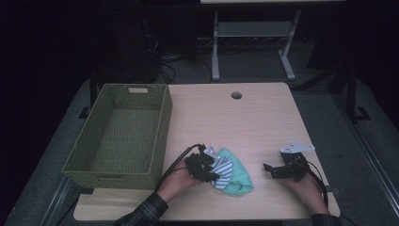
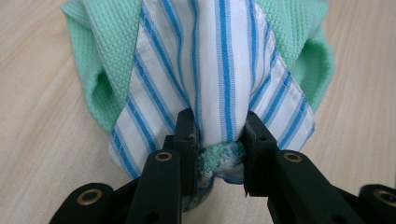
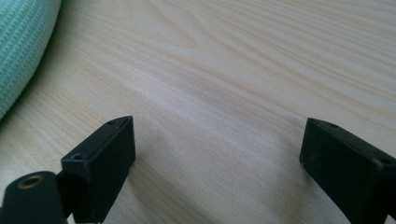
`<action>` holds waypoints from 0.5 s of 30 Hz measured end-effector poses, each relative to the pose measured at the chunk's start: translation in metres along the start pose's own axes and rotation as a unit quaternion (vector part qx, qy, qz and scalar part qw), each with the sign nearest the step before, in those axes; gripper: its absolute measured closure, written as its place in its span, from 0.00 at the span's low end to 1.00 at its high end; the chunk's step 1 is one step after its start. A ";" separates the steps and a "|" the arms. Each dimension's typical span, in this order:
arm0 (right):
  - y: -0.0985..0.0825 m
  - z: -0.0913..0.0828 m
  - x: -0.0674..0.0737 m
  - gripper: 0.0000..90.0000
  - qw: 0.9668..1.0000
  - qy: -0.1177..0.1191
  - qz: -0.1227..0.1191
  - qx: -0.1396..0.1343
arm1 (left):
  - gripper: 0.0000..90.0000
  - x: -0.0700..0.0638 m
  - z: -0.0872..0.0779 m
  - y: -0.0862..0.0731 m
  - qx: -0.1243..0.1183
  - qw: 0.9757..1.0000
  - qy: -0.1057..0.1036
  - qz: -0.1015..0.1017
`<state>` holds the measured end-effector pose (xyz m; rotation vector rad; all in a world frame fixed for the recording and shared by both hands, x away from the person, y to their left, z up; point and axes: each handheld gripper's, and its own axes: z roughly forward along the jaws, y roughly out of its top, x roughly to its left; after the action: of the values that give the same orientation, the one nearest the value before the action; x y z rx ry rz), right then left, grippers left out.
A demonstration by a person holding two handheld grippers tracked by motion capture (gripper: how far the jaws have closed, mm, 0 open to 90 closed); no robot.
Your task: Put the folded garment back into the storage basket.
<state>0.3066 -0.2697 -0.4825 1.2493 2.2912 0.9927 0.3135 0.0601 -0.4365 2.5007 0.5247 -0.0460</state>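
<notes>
A small bundle of cloth lies near the table's front edge: a white cloth with blue stripes [image 1: 225, 169] on a mint-green knit cloth [image 1: 239, 182]. My left gripper [image 1: 212, 175] is shut on the bundle's left end. In the left gripper view its jaws [image 2: 219, 135] pinch a fold of the striped cloth [image 2: 219, 70], with some green cloth [image 2: 107, 46] bunched between them. My right gripper [image 1: 269, 171] rests to the right of the bundle, apart from it. Its jaws [image 3: 217, 149] stand wide open over bare wood, and the green cloth [image 3: 18, 42] sits at the far left edge.
An empty green woven basket [image 1: 162, 127] stands on the table's left side, close to my left hand. The light wooden table [image 1: 244, 122] has a round cable hole [image 1: 236, 95] near its far edge. A desk frame and cables stand on the dark floor beyond.
</notes>
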 end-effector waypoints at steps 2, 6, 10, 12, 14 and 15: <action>0.000 0.000 0.000 0.11 1.000 0.000 0.000 0.000 | 0.79 0.000 -0.003 0.002 -0.002 1.000 0.001 0.000; 0.000 0.000 0.000 0.11 1.000 -0.001 0.001 0.000 | 0.79 0.000 -0.007 0.006 -0.003 1.000 -0.002 0.002; 0.000 -0.001 0.000 0.11 1.000 -0.003 0.004 0.000 | 0.80 0.000 -0.012 0.011 -0.004 1.000 -0.002 0.003; 0.000 -0.001 0.000 0.11 1.000 -0.003 0.004 0.000 | 0.80 0.000 -0.014 0.012 -0.005 1.000 -0.003 0.003; 0.000 -0.001 0.000 0.11 1.000 -0.003 0.004 0.000 | 0.80 0.001 -0.017 0.015 -0.004 1.000 -0.003 0.005; 0.000 -0.001 0.000 0.11 1.000 -0.003 0.004 0.000 | 0.80 0.002 -0.019 0.016 -0.006 1.000 -0.002 0.002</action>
<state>0.3058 -0.2699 -0.4824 1.2607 2.2835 0.9889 0.3197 0.0591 -0.4121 2.4887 0.5157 -0.0452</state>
